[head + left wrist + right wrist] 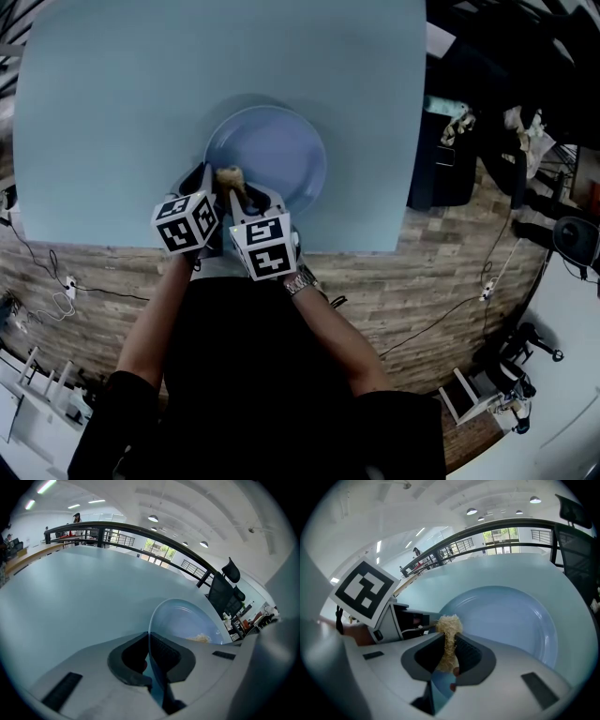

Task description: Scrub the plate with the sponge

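A pale blue plate (272,155) lies on the light blue table (112,112), near its front edge. My left gripper (204,192) is shut on the plate's near left rim; in the left gripper view the rim (151,625) runs edge-on between the jaws and the plate (187,623) spreads beyond. My right gripper (239,192) is shut on a tan fibrous sponge (230,175), whose tuft (449,626) sticks out past the jaws, over the plate's near left part. The plate (511,616) fills the right gripper view's middle. A bit of sponge (200,638) shows in the left gripper view.
The table's front edge (234,249) runs just under both grippers, with brick-patterned floor (394,281) below. Dark chairs and clutter (450,141) stand off the table's right side. Cables (56,281) lie on the floor at left.
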Motion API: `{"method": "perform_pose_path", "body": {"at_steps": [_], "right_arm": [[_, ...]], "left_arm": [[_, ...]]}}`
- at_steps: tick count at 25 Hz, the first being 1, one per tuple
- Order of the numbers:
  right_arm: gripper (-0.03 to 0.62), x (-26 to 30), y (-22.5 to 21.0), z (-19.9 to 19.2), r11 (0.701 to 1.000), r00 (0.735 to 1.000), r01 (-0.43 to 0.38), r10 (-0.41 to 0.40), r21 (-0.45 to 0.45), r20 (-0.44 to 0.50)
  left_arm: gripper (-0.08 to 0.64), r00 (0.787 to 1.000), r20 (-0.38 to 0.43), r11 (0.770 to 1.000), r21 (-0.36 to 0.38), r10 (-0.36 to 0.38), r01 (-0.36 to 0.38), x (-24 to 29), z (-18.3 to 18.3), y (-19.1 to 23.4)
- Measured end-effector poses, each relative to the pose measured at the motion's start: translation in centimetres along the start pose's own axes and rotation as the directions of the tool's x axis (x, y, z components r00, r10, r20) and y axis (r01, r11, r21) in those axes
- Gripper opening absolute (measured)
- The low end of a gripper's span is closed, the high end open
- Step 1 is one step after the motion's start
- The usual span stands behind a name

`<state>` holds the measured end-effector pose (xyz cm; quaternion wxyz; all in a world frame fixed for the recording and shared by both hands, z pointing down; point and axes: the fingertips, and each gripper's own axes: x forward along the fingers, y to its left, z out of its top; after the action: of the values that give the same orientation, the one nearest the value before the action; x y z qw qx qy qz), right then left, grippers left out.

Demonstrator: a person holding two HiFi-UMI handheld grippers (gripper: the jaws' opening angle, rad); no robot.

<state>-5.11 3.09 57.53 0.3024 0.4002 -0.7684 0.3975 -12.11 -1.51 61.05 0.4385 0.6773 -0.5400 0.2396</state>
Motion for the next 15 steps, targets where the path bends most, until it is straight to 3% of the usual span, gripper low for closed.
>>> {"method": "perform_pose_path", "body": {"at_steps": [15], "right_arm": [[0.071, -1.9, -1.7, -1.5, 0.999, 1.0, 0.029, -0.029, 0.024, 0.006]], "left_arm": [[0.014, 1.0, 0.01, 1.0, 0.019, 0.017, -0.017, 0.0, 0.3, 0.0]]}}
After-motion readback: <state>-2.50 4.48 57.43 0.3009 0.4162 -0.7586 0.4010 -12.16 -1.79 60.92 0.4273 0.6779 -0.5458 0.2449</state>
